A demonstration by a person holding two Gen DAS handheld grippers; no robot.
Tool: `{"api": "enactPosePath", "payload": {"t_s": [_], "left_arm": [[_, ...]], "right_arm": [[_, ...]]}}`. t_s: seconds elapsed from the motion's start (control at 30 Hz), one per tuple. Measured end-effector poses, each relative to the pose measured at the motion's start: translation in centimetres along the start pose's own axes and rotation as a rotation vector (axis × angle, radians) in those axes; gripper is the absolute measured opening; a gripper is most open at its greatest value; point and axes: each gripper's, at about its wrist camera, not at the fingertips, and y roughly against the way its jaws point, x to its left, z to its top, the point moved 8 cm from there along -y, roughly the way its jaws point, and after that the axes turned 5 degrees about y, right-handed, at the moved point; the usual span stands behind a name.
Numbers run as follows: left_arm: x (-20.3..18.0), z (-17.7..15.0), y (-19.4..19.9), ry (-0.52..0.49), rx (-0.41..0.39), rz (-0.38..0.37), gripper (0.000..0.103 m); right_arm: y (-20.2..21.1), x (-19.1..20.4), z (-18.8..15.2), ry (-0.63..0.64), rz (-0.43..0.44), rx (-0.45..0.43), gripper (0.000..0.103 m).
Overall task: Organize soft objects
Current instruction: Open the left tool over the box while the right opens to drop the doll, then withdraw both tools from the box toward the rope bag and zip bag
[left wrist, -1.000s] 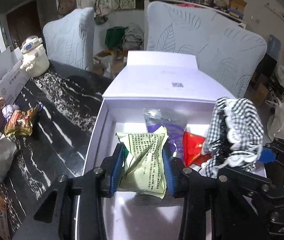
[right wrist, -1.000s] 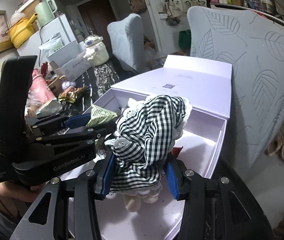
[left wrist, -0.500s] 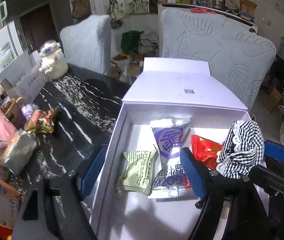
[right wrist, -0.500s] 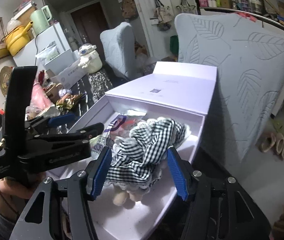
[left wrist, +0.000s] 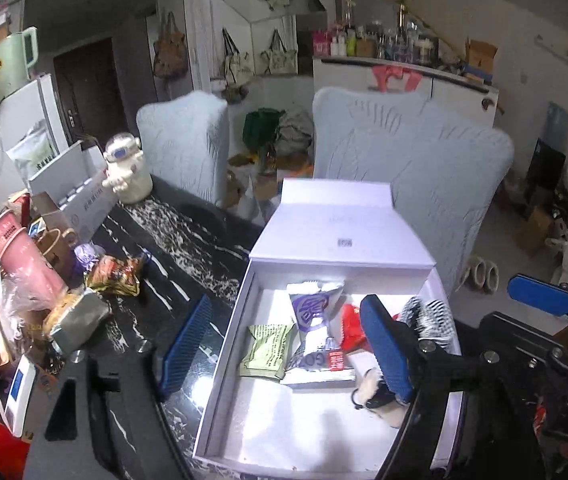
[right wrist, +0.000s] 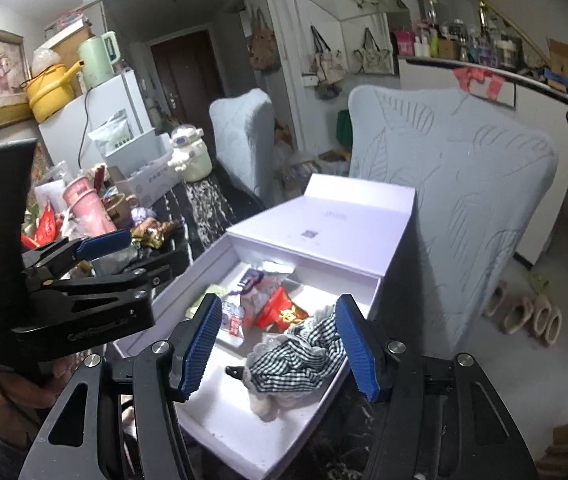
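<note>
Right wrist view: right gripper [right wrist: 277, 346] jaws apart, nothing between them, above the black-and-white gingham plush doll [right wrist: 300, 356] lying in the open white cardboard box [right wrist: 364, 216]. Left gripper [left wrist: 284, 348] jaws apart, empty; green snack packet [left wrist: 267, 346] lay in box.

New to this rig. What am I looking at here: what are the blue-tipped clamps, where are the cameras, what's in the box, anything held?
No robot arm here: a person holds a two-finger clamp in each hand, with a fisheye camera on each looking along its blue fingers. One picture is from the left gripper, the other from the right gripper; each also catches the other clamp at its edge. Both stand open and hold nothing; their jaws have just been opening. Below them, on a dark marbled table, sits an open white box. Inside lie a green packet, a purple-and-silver packet, a red packet and a doll in a checked dress.
</note>
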Motion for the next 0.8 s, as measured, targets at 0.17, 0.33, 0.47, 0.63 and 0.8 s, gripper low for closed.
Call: {"api": "enactPosePath", "payload": {"t_s": [0.17,0.33,0.47,0.63,0.8], "left_arm": [[-0.1,0.5,3.1,-0.001,-0.048,-0.004,0.077],[-0.2,0.7,5.7,0.010,-0.075,-0.024,0.077],[-0.4,0.6,7.9,0.028,-0.090,-0.053,0.077],[-0.3,0.2,10.1,0.045,-0.090,-0.092,0.077],[0.2,-0.5,12.2,0.049,-0.104,-0.078,0.078]], "right_arm": [[2.5,0.5,0.8,0.009,-0.006,-0.050,0.059],[4.8,1.2,1.3,0.027,-0.015,-0.084,0.062],[6.7,1.8,1.5,0.041,-0.020,-0.111,0.067],[8.8,2.5,1.4,0.046,-0.025,-0.137,0.071],[10.0,3.0,1.1,0.051,-0.026,-0.142,0.072]]}}
